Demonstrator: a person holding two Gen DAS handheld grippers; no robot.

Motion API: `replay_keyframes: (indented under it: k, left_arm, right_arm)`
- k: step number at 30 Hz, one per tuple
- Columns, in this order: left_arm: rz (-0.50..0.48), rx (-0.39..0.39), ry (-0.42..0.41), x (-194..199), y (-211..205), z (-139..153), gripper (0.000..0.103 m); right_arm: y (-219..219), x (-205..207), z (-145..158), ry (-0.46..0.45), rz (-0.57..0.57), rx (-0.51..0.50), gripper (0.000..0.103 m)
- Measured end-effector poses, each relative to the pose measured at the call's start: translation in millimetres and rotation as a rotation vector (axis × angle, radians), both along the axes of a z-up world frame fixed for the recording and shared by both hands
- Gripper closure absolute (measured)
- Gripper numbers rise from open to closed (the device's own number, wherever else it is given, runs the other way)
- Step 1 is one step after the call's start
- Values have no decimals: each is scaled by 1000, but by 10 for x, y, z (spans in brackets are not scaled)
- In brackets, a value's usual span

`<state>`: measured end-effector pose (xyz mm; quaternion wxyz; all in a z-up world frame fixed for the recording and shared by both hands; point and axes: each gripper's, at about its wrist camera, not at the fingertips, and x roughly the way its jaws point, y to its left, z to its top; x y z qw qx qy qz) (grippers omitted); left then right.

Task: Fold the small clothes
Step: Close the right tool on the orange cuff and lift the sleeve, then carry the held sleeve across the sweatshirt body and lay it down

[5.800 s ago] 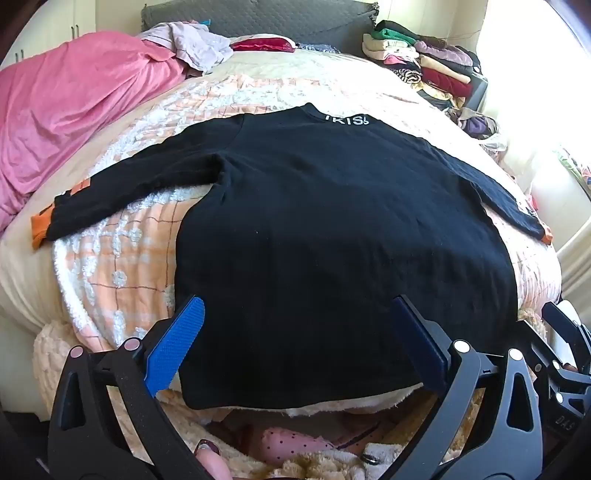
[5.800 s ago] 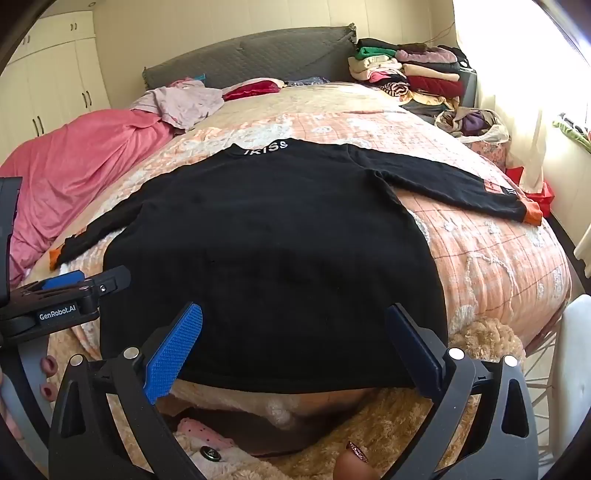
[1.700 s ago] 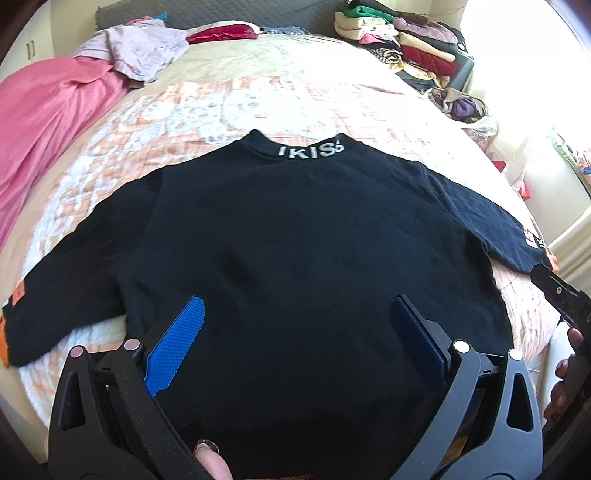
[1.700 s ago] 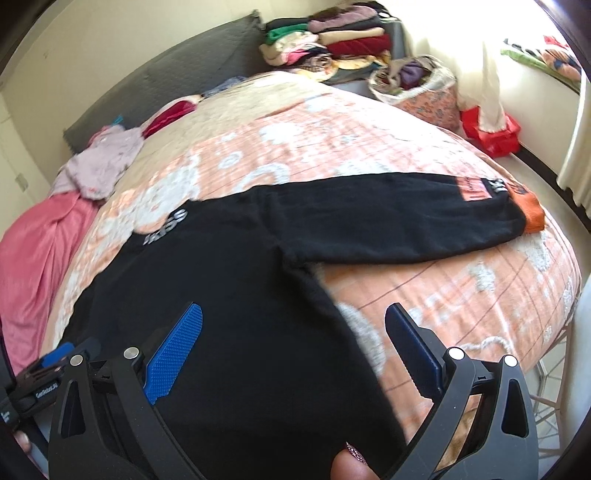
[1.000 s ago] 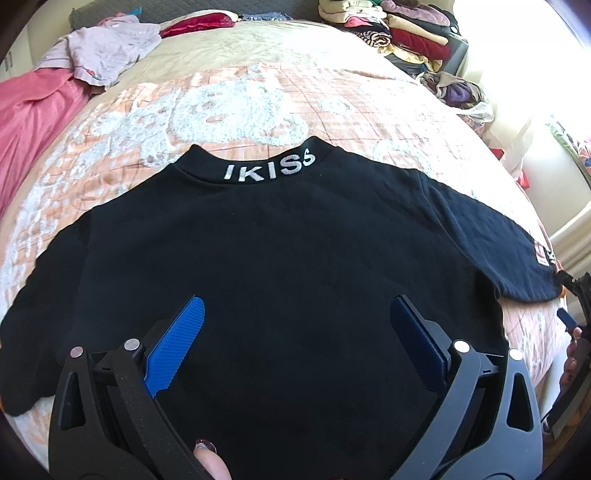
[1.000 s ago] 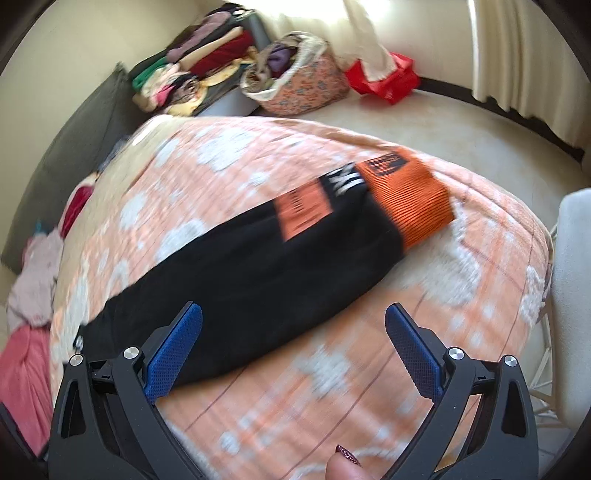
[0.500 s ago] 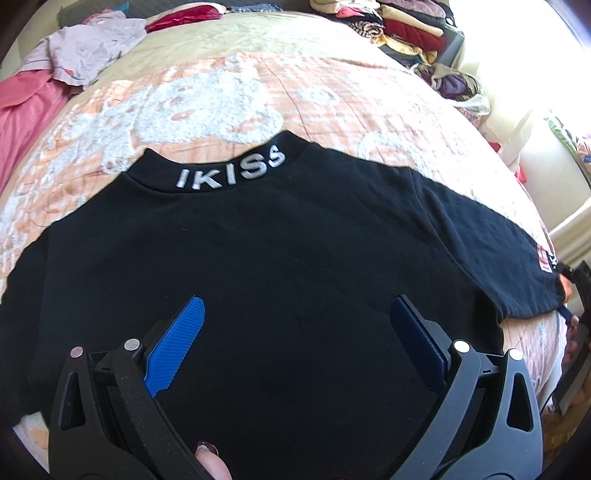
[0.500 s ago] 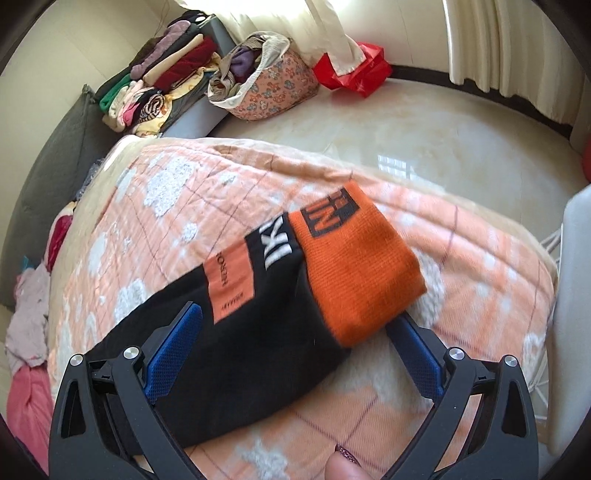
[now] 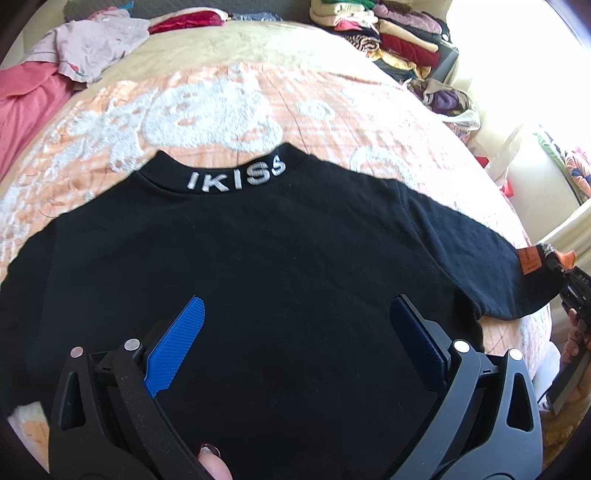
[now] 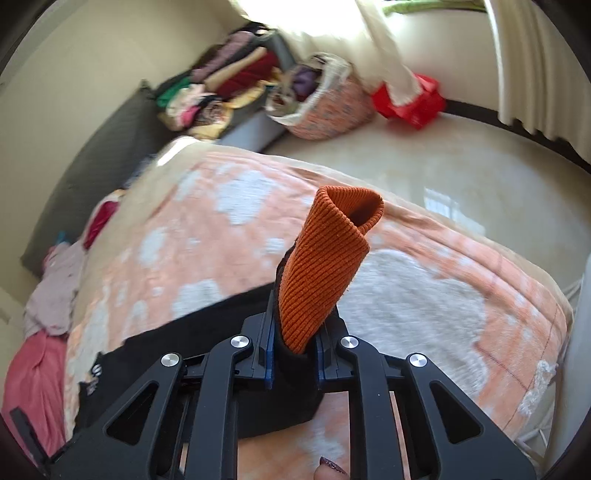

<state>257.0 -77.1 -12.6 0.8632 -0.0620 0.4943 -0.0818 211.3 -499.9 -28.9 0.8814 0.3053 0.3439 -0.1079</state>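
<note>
A black long-sleeved top [image 9: 280, 266] lies flat on the bed, its collar with white "IKISS" lettering [image 9: 236, 175] pointing away from me. My left gripper [image 9: 295, 332] is open and hovers over the top's body. My right gripper [image 10: 293, 339] is shut on the right sleeve's end, and the orange ribbed cuff [image 10: 325, 266] sticks up between its jaws. In the left wrist view the right gripper [image 9: 570, 280] shows at the far right, at the sleeve end [image 9: 528, 277].
The bed has a peach and white quilt [image 9: 229, 107]. A pink blanket [image 9: 22, 99] and loose clothes [image 9: 88, 44] lie at the far left. Stacked folded clothes [image 9: 391, 33] sit at the far right. A fabric basket [image 10: 325, 107] and a red item [image 10: 410, 99] stand on the floor.
My right gripper has closed on the sleeve's end and lifted the orange cuff off the quilt. My left gripper has barely moved and stays open over the top.
</note>
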Motion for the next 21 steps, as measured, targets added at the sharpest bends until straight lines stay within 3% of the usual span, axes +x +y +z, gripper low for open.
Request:
replay_keyframes:
  k: [11,21]
  left_arm:
    - [68,-63,-55,-140,418,276,8]
    - [170,-127,-84,-262,1017,389,8]
  right_arm:
    - [1128,112,703,-139,272,-38,89]
    - [2291,257,915,-163,479,-81,89]
